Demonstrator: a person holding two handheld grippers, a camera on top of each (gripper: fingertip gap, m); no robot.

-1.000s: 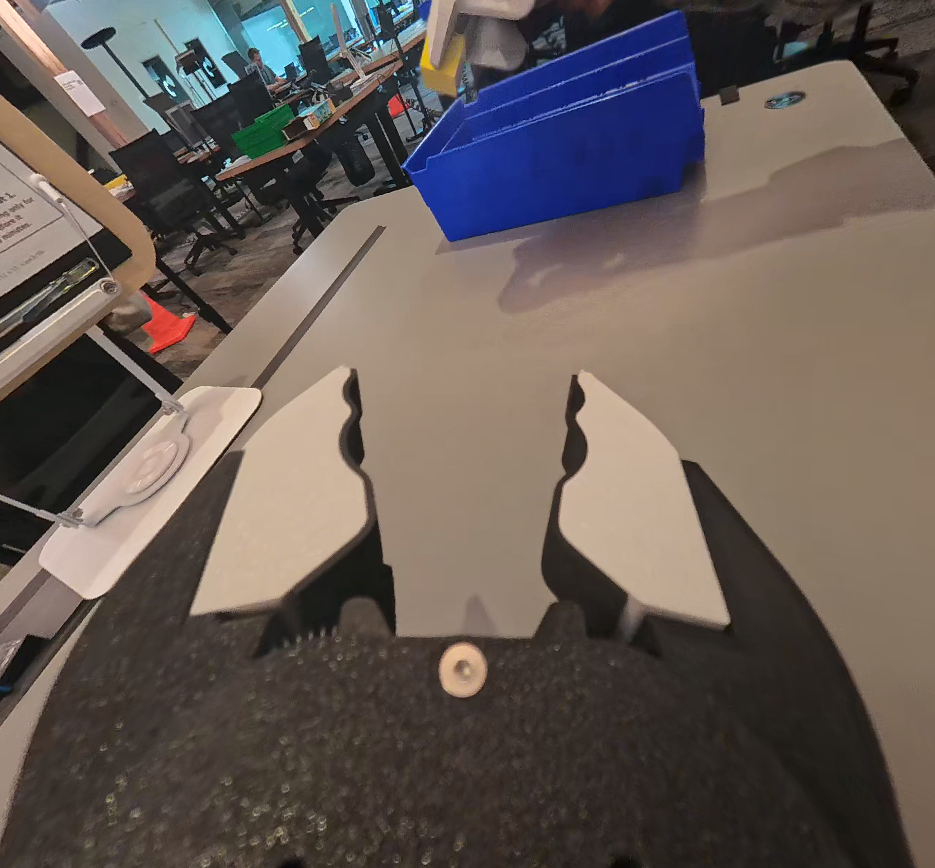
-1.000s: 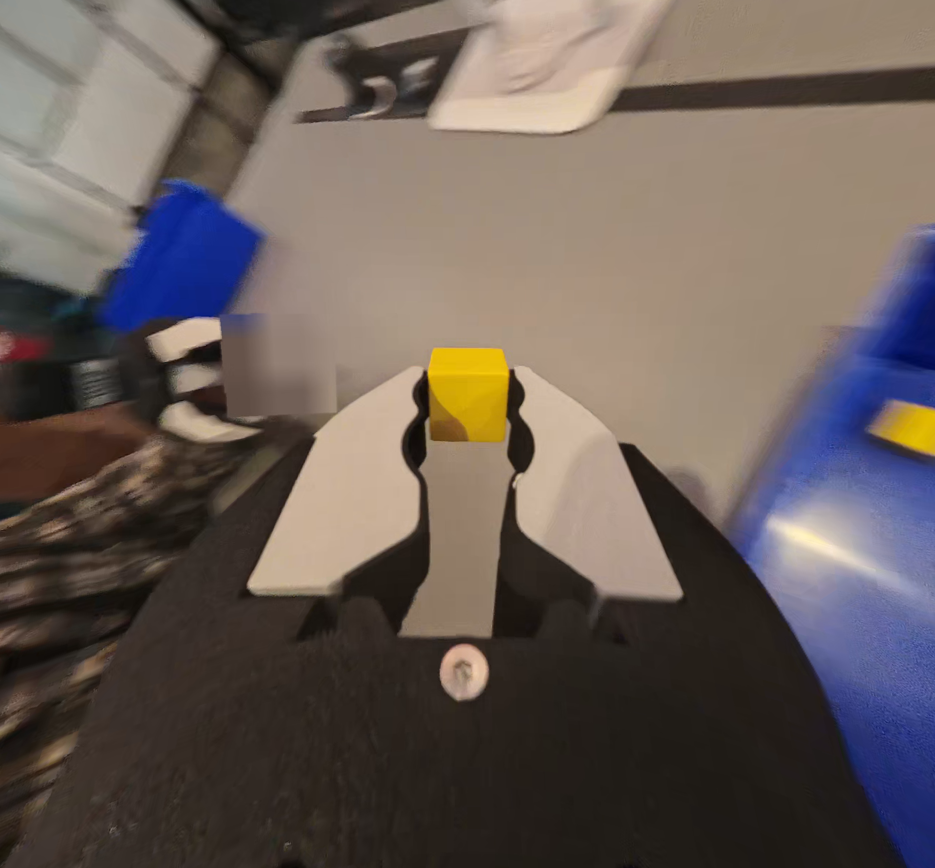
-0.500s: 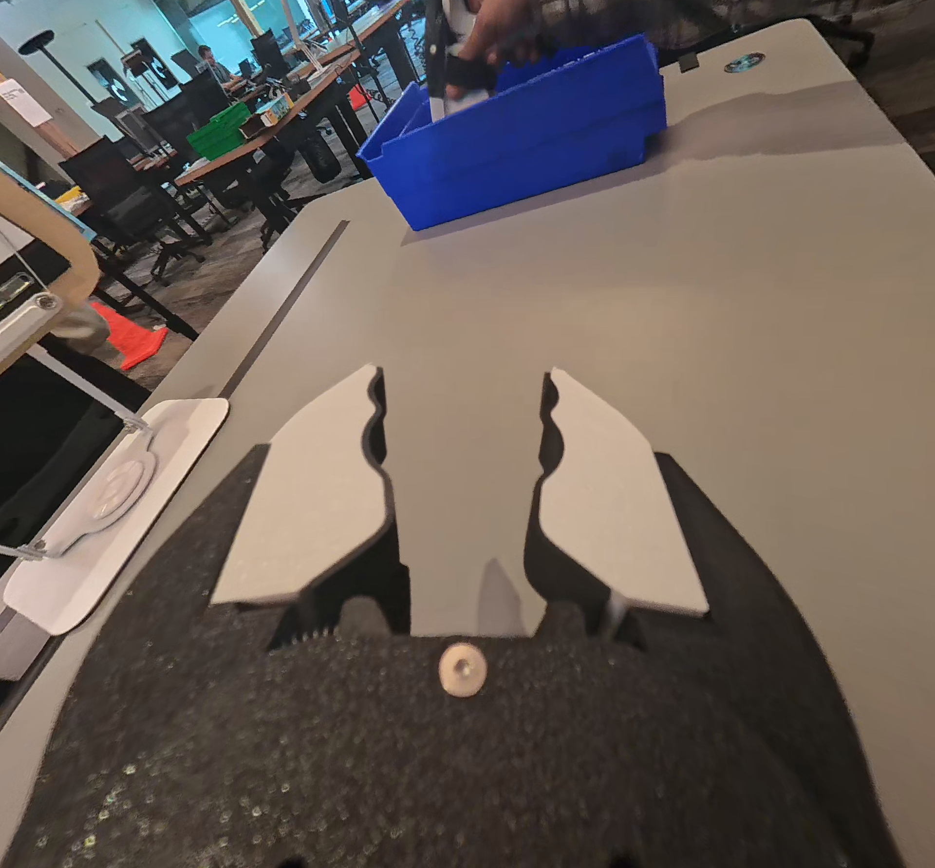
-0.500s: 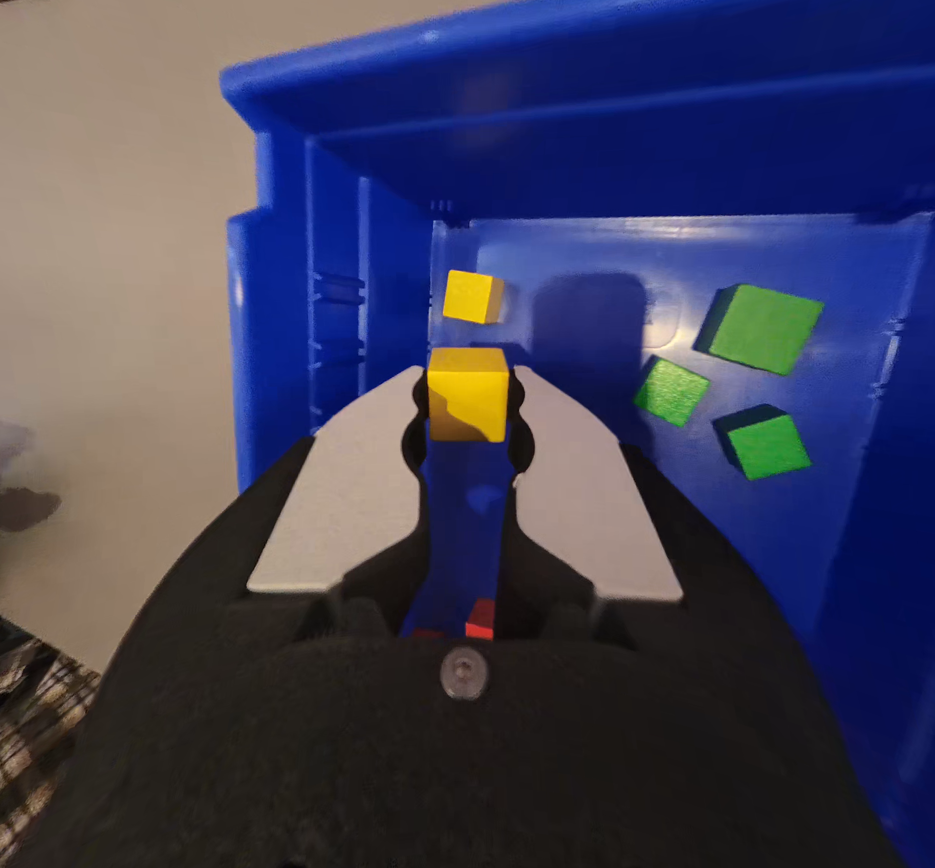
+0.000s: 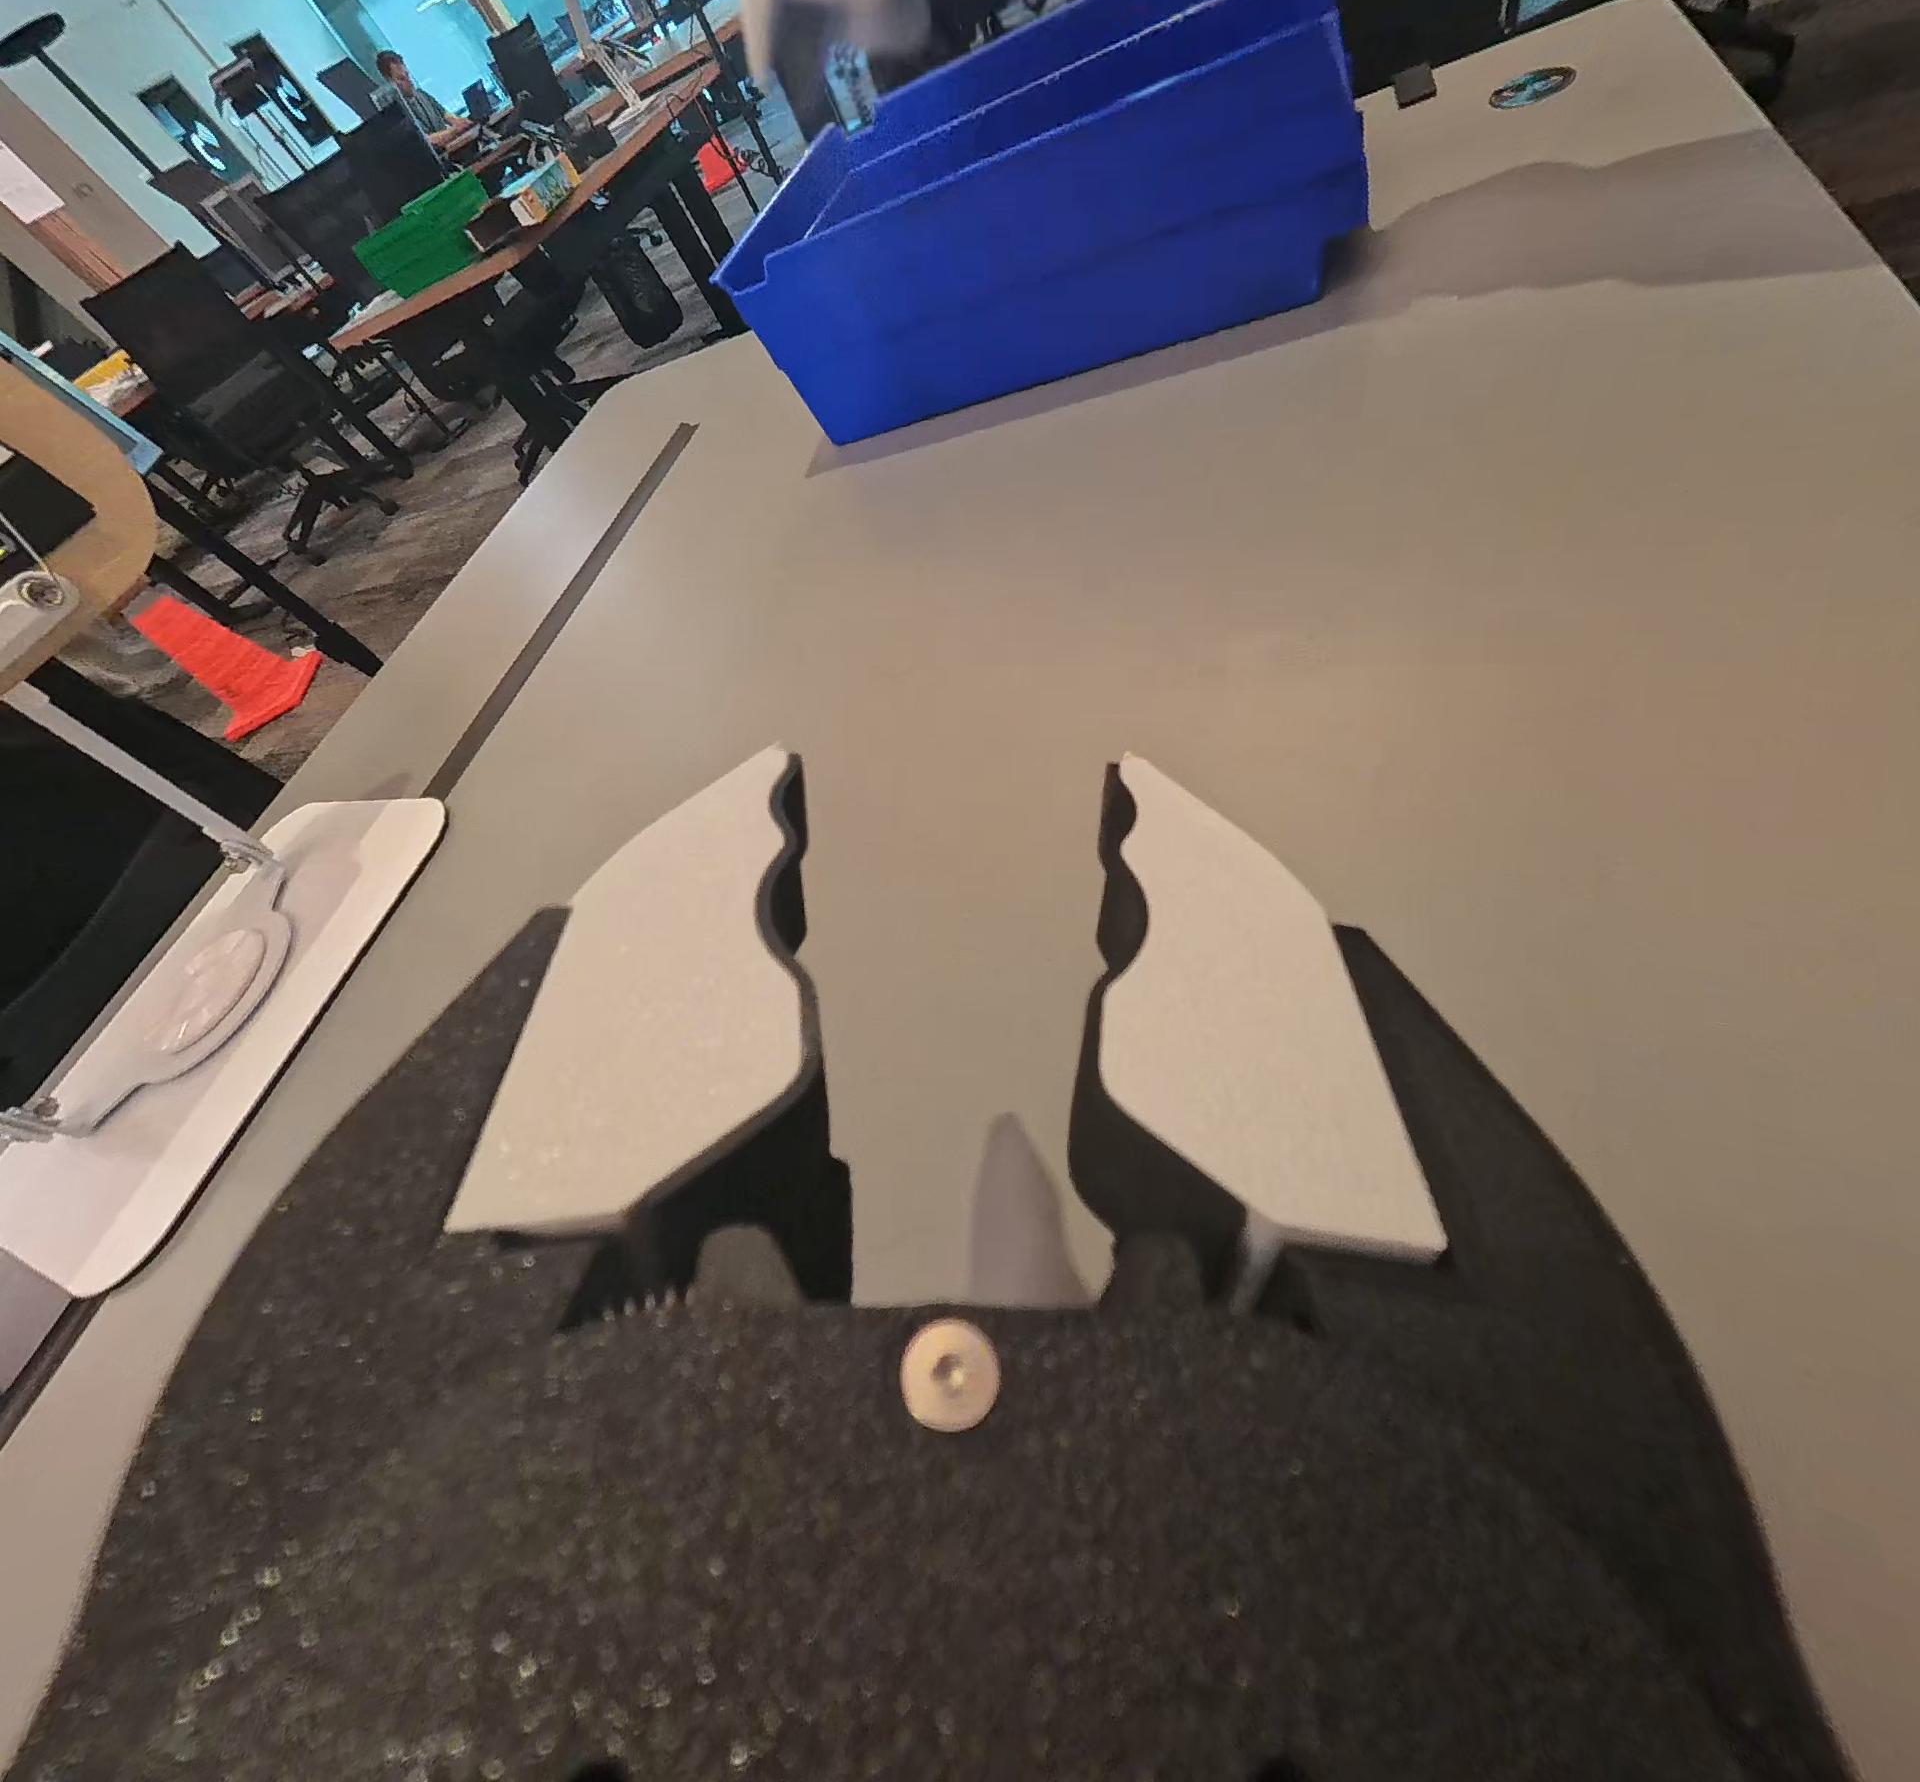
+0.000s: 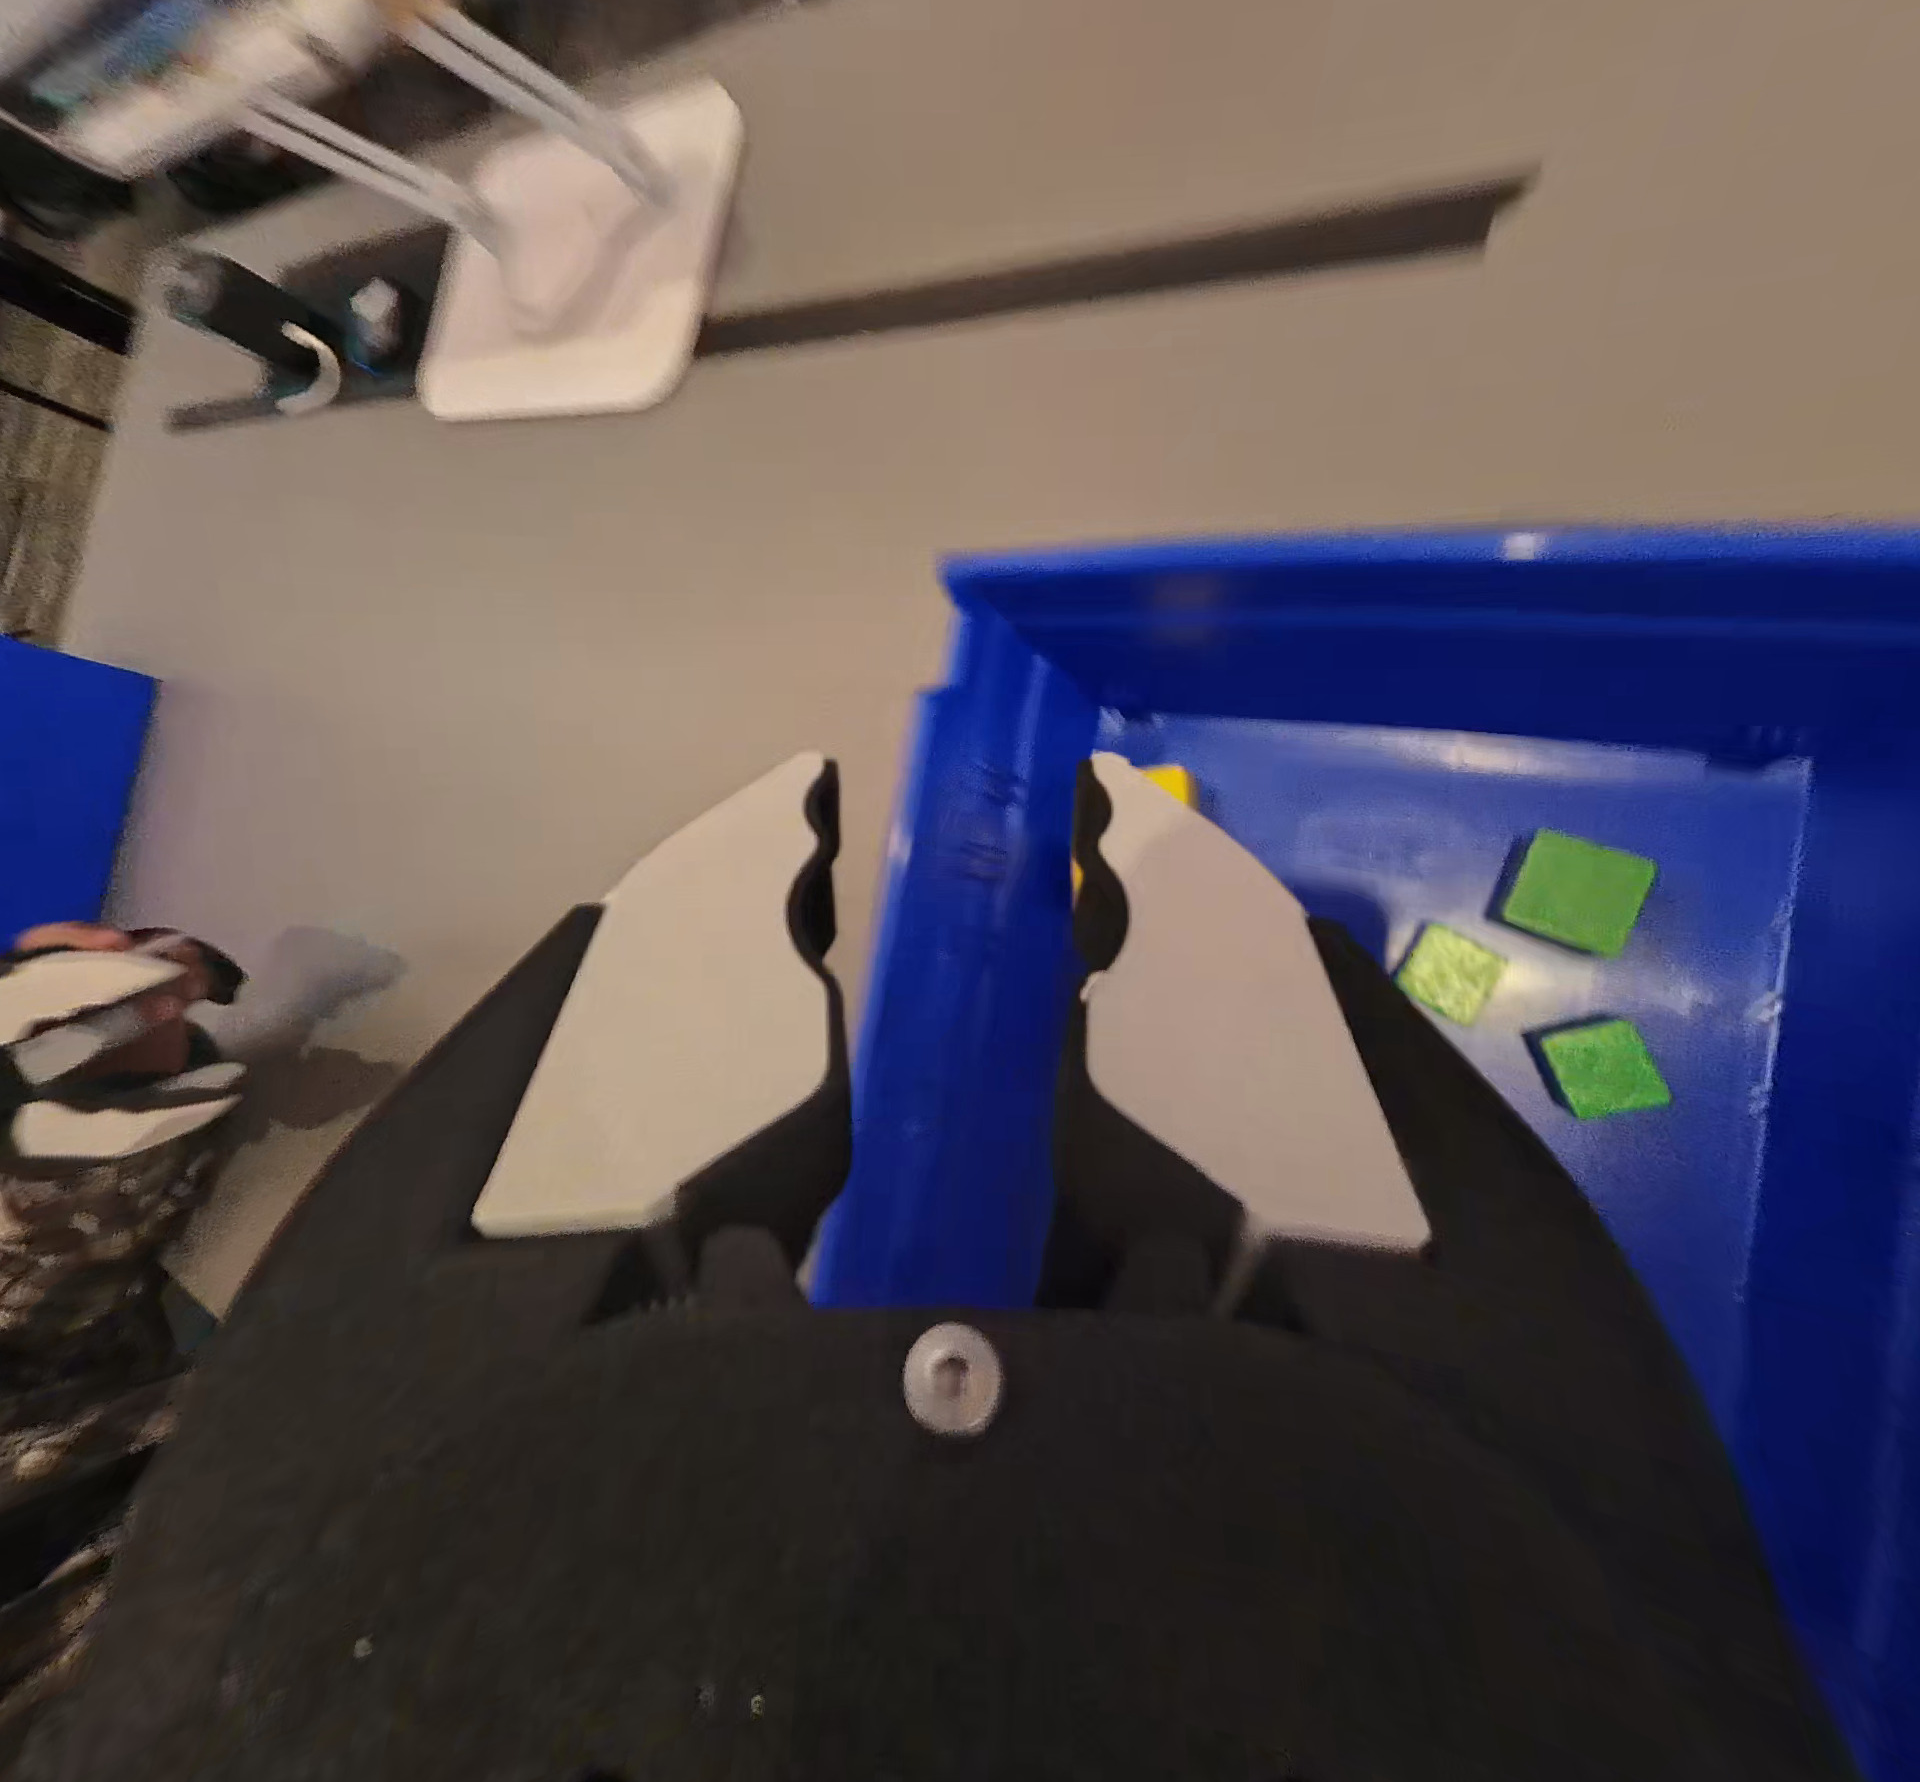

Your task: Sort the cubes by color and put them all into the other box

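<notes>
Straddling the blue box (image 6: pixel 956 984) wall, right gripper (image 6: pixel 956 776) jaws gape.

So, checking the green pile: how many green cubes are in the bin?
3, grouped on the blue bin floor: one farthest, one left, one nearest. The gripper may hide more.

Green cubes (image 6: pixel 1577 891) inside blue box (image 6: pixel 1455 589)

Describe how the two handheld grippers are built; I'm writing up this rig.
Both match: the left gripper and right gripper each have two pale grey, flat, wedge-shaped jaws with wavy black inner edges, on a black, grainy, rounded body with one silver screw at its centre.
</notes>
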